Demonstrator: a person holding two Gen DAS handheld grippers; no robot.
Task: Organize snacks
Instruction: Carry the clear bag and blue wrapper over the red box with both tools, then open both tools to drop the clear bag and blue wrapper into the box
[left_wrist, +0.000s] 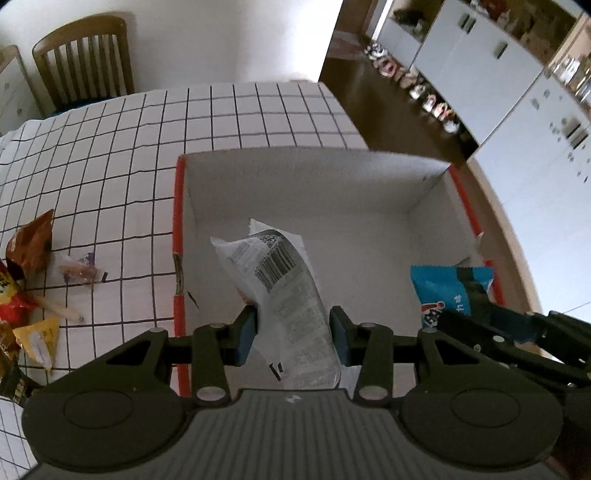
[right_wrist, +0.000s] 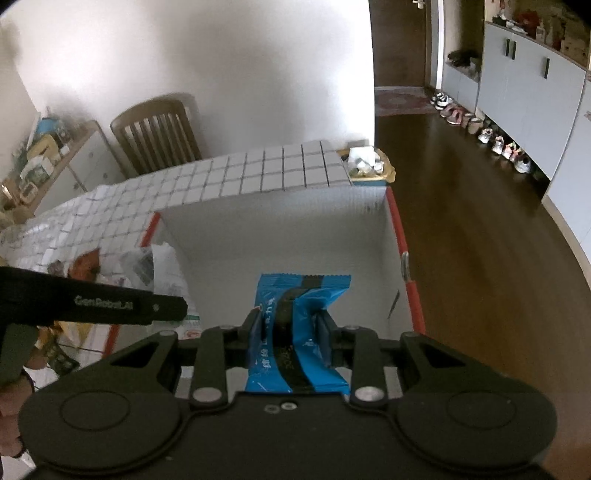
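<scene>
A white cardboard box with red edges (left_wrist: 306, 184) stands on the checked tablecloth; it also shows in the right wrist view (right_wrist: 280, 218). My left gripper (left_wrist: 291, 332) is shut on a white snack packet (left_wrist: 284, 280) with a barcode, held over the box's inside. My right gripper (right_wrist: 288, 328) is shut on a blue snack packet (right_wrist: 299, 325), also held over the box. The blue packet shows in the left wrist view (left_wrist: 439, 288) at the box's right side, with the right gripper's fingers (left_wrist: 480, 295) on it. The white packet shows in the right wrist view (right_wrist: 170, 273).
Several loose snack packets (left_wrist: 29, 258) lie on the tablecloth (left_wrist: 110, 155) left of the box. A wooden chair (left_wrist: 85, 62) stands behind the table. The table's right edge drops to a wooden floor (right_wrist: 480, 258). A waste bin (right_wrist: 369, 166) stands past the table's far corner.
</scene>
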